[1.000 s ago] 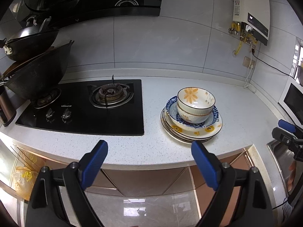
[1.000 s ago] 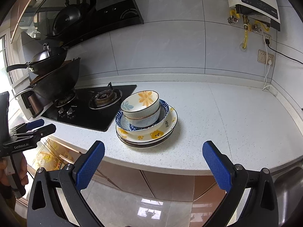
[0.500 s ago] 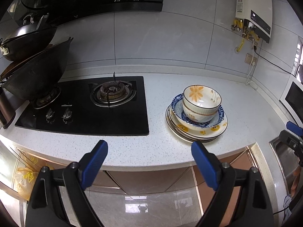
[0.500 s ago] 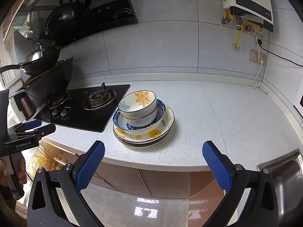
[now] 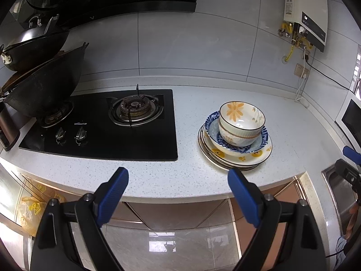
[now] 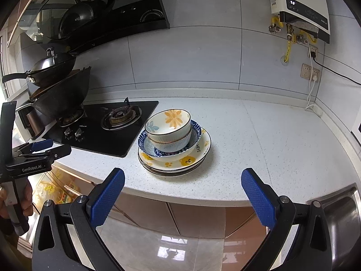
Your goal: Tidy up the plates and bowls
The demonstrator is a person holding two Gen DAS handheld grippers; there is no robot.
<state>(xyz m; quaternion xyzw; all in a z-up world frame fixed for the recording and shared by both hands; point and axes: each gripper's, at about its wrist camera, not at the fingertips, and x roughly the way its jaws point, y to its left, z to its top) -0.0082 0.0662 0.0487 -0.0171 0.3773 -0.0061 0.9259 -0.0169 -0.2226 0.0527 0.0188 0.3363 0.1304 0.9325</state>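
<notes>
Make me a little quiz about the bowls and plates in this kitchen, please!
1. True or false: the flower bowl sits at the very top of the stack.
2. Which is right? A) the left gripper holds a plate; B) both grippers are open and hold nothing; C) the right gripper squeezes a bowl.
3. Fill in: the stack stands on the white counter, beside the black ____.

Key
1. True. It nests in a second small bowl, inside the blue-rimmed bowl, above the bear plate.
2. B. The blue fingers of both are spread wide, short of the dishes.
3. Stove.
</notes>
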